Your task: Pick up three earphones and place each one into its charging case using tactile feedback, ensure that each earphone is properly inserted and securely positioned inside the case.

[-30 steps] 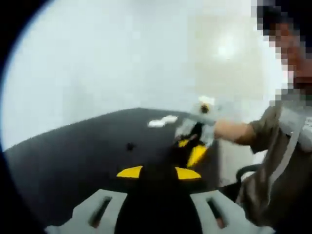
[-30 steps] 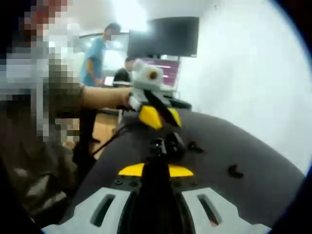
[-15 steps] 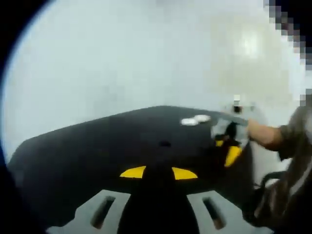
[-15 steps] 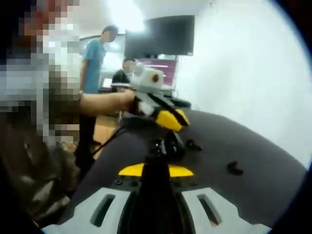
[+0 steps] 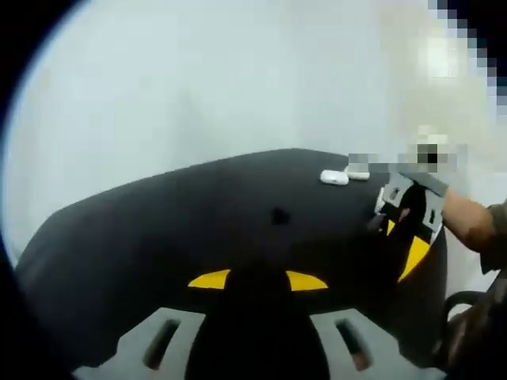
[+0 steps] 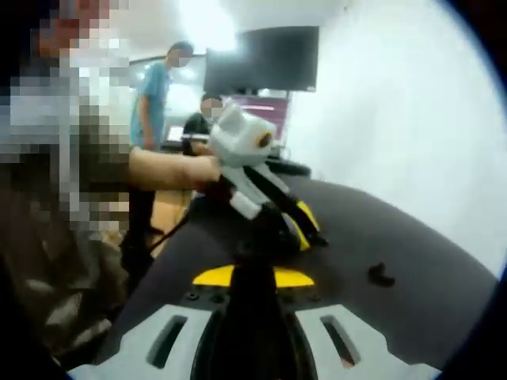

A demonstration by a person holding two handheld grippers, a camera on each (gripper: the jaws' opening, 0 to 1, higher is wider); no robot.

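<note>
Left gripper view: black table [image 5: 158, 229] against a pale wall; own yellow-tipped jaws rise from the bottom edge with a gap between the tips and nothing between them.
Left gripper [image 6: 305, 229]: in the right gripper view it reaches in from the left, held in the person's hand [image 6: 202, 170], tips pointing down at the table just ahead of the right gripper's jaws.
Right gripper [image 5: 404, 249]: seen in the left gripper view at the table's right edge, pointing down; whether the tips are together or apart cannot be told there. In its own view the yellow tips sit side by side with a dark shape at the seam; blurred, so clamped or not cannot be told.
White cases [image 5: 334, 177]: two small white objects lying close together at the far side of the table, probably charging cases; lids open or closed cannot be told.
Black earphone, loose [image 6: 381, 275]: small dark piece on the table, right of both grippers and apart from them.
Dark speck [image 5: 279, 215]: mid-table, likely an earphone.
Background: monitor [image 6: 265, 59] on the wall; two other people beyond the table.
Progress (judged): early. No earphone visibly seated; loose pieces lie well apart from the white cases. Pick-up, carrying and insertion all appear left to do.
</note>
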